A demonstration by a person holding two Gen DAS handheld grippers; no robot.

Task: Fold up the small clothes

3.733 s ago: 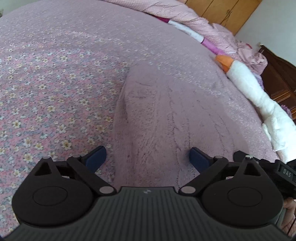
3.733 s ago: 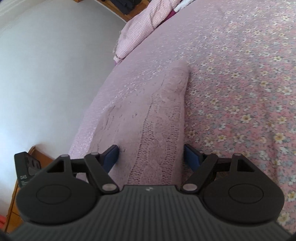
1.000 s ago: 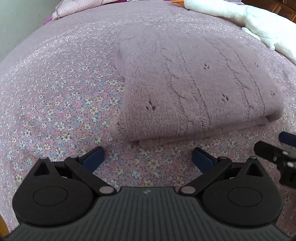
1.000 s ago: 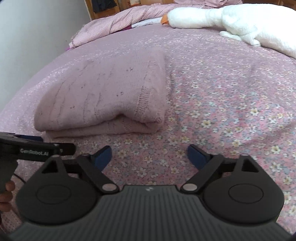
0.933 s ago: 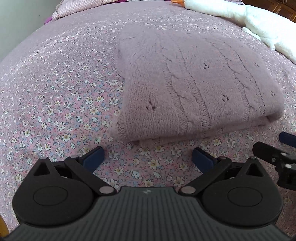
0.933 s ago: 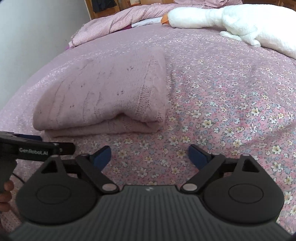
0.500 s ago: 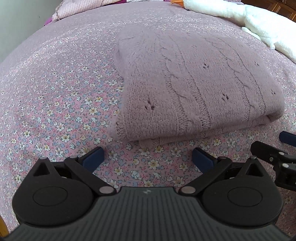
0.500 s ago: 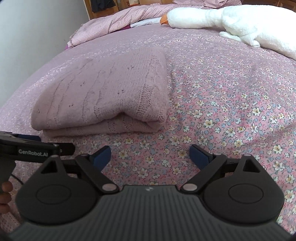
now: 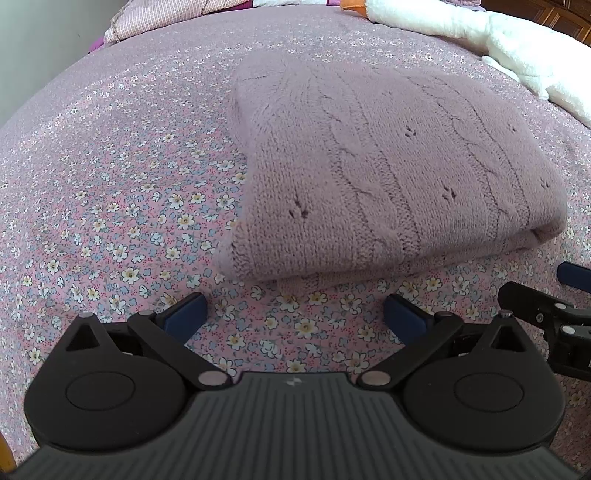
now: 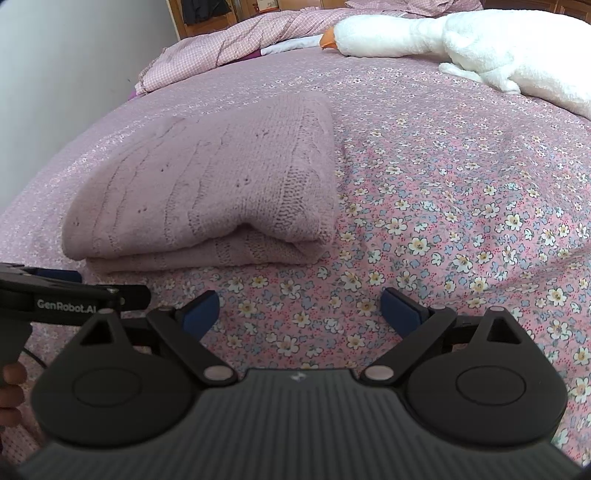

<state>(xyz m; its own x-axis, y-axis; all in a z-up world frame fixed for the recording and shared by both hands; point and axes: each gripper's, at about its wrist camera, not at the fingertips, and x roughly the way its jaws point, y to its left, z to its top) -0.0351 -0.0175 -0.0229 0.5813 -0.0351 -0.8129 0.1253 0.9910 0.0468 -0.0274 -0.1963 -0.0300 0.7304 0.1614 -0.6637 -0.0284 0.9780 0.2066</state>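
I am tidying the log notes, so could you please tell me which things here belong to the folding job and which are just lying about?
Job:
folded pink knit sweater
left claw, open
right claw, open

Lying about:
white goose plush
checked pink quilt
floral bedsheet

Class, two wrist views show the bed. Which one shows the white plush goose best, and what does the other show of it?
The right wrist view: the plush goose shows its orange beak, neck and body lying across the far bedspread. The left wrist view catches only a strip of the goose at the top edge, beak mostly cropped.
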